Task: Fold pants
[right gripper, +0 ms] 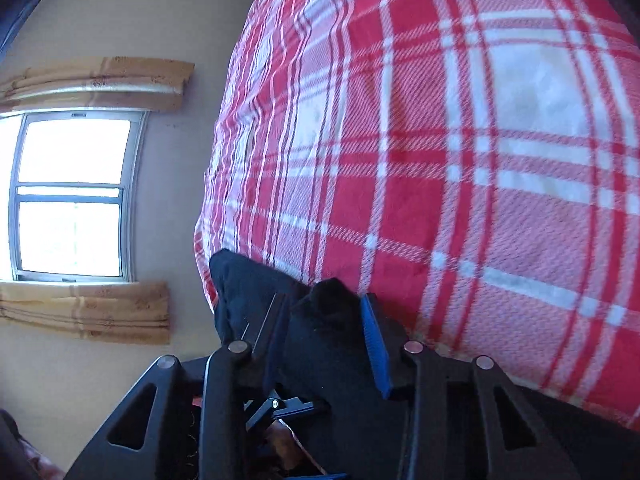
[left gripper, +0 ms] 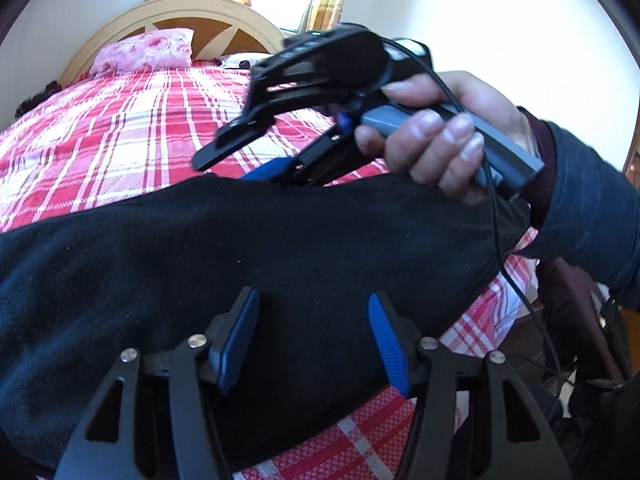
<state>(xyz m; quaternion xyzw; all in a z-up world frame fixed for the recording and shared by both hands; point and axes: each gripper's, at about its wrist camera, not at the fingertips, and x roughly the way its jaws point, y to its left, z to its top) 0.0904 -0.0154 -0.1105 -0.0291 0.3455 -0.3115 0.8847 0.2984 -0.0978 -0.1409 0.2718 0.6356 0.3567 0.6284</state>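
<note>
Black pants lie in a wide band across the red plaid bed. My left gripper hovers low over their near part, open, its blue pads apart with nothing pinched. At the pants' far edge a hand holds my right gripper, pointing left and down. In the right wrist view a bunch of the pants rises between that right gripper's fingers and drapes over the left finger. The jaws stand part-way apart, and the plaid shows through the gap from the side.
A pink pillow and a cream headboard stand at the bed's far end. A black cable hangs from the right gripper past a dark sleeve. A window with tan curtains is in the wall beyond the bed.
</note>
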